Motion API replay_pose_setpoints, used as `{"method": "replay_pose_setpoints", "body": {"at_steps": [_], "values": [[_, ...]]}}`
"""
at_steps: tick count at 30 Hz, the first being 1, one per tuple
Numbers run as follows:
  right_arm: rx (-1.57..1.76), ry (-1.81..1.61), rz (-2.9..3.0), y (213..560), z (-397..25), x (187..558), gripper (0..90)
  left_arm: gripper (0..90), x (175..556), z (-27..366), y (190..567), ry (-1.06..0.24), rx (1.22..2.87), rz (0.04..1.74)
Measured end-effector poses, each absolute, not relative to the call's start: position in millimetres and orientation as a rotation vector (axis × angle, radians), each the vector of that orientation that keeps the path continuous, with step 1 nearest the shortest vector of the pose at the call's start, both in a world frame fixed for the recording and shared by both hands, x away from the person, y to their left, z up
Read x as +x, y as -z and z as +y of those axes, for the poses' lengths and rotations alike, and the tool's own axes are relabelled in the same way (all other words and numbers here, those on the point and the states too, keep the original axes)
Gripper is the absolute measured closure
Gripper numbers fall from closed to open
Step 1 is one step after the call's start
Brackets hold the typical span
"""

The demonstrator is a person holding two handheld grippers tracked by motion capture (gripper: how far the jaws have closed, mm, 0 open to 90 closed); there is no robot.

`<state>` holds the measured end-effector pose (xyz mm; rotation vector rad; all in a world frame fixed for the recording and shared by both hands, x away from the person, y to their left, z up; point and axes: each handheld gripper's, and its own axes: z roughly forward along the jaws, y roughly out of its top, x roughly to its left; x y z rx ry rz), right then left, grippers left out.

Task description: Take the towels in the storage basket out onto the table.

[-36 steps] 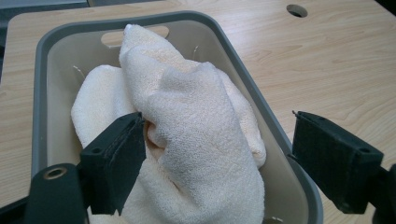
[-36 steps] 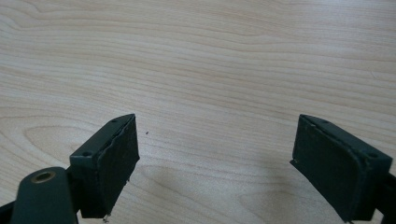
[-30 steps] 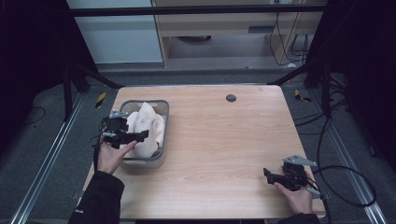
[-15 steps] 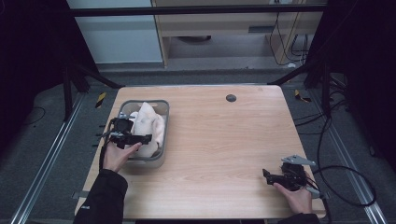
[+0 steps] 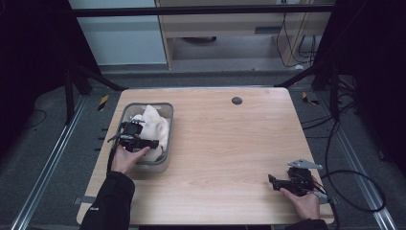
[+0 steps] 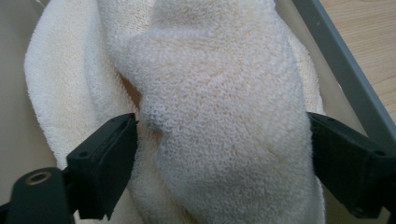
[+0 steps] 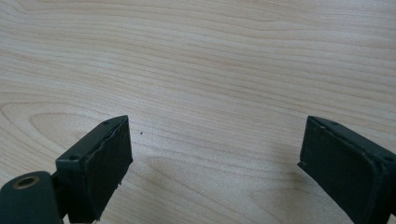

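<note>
Resting near table (image 5: pixel 225 143) front-right edge, right gripper (image 5: pixel 274 180): jaws wide apart, nothing between, bare wood beneath. Left gripper (image 5: pixel 154 143) over grey bin (image 5: pixel 167 143) at table's left; jaws spread wide astride a towel (image 6: pixel 219 93) fold, pads at its flanks, no squeeze evident. Towel bunched inside bin.

A bin (image 5: pixel 167 136) sits at the left of the table (image 5: pixel 230 158) in the high view, with a towel (image 5: pixel 155 129) lying in it. The left gripper (image 5: pixel 143 143) is over the bin's lower half, the towel between its jaws. The right gripper (image 5: pixel 274 180) rests on the tabletop at lower right, well apart from the bin.
</note>
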<state>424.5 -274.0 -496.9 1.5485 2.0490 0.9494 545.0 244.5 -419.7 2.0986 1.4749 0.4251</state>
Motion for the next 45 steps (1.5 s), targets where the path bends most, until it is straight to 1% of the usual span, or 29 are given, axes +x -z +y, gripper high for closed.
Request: {"method": "replay_pose_setpoints", "body": {"at_steps": [4,14,18,21,28,45], "values": [[1.548,-0.941,2.053,498,-274,425,8.9,19.1,546,246,423,-0.395,2.093,1.488],[1.544,-0.939,2.058,498,-274,425,8.9,42.3,547,249,427,-0.335,2.077,1.548],[1.544,-0.942,2.060,498,-274,425,8.9,48.9,546,250,425,-0.339,2.083,1.546],[1.547,-0.946,2.065,498,-274,425,8.9,51.9,545,250,423,-0.345,2.075,1.541],[1.554,-0.951,2.069,498,-274,425,8.9,54.7,537,255,407,-0.378,2.052,1.505],[1.543,-0.947,2.074,498,-274,426,8.9,55.4,512,272,341,-0.479,1.923,1.398]]}}
